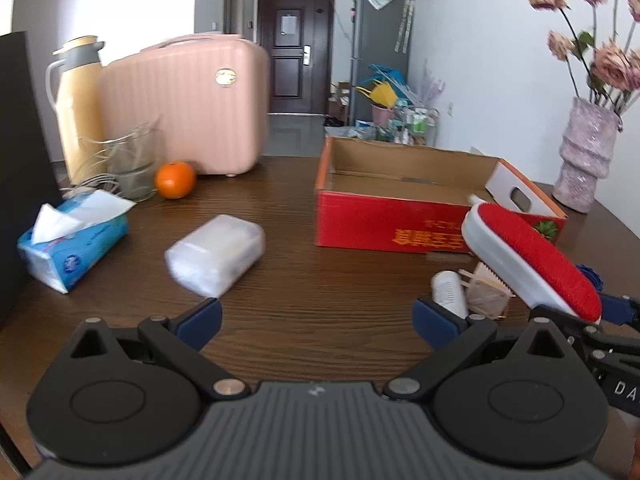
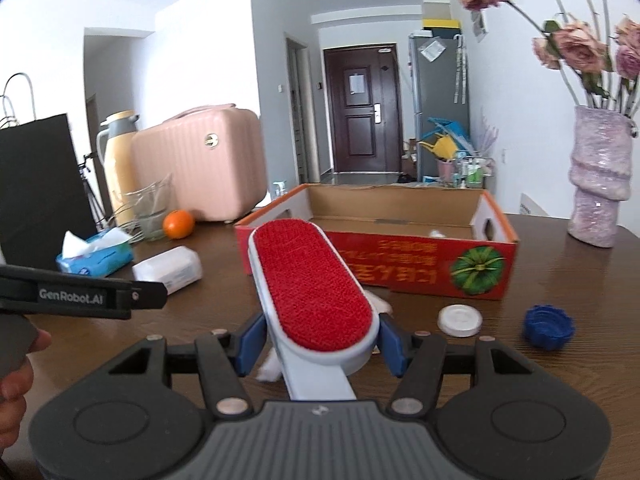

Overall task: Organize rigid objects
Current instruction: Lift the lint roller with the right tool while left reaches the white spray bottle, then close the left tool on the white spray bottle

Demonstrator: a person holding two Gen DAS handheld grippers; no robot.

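Right gripper point(image 2: 318, 346) is clamping the red lint brush point(image 2: 314, 292) by its white body, jaws partway closed, brush lifted over the table point(image 2: 560, 280) just short of the red cardboard box point(image 2: 420, 256)'s near wall. Left gripper point(image 1: 318, 320) is hanging wide open, gripping nothing, bare wood ahead. White cap point(image 2: 459, 320) and blue cap point(image 2: 548, 327) are lying near the box front; wrapped packet point(image 1: 216, 254) is lying left
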